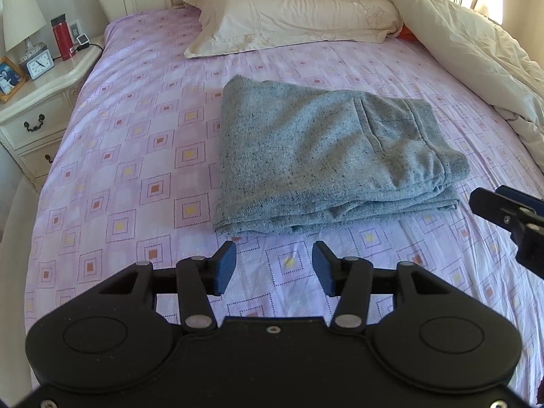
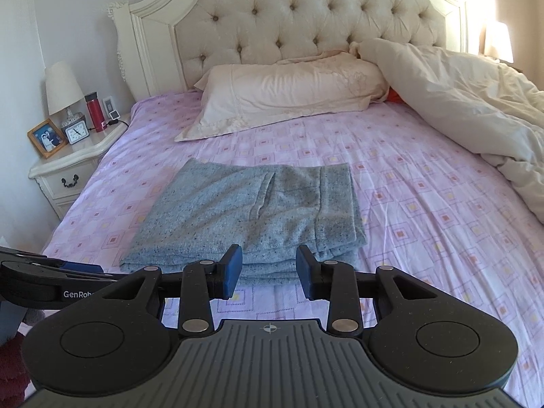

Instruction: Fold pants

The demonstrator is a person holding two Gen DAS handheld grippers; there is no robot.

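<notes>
Lying folded, speckled grey knit pants (image 1: 326, 156) face both empty, parted grippers.

One bit of lettering: white "GenRob", cut off by the right gripper's body, on the black side of the left gripper (image 2: 51, 284). The bedside clock (image 2: 77, 133) face is too small to read.

One pants (image 1: 323, 156), one pillow (image 1: 292, 17), two lamps (image 2: 63, 85)
</notes>
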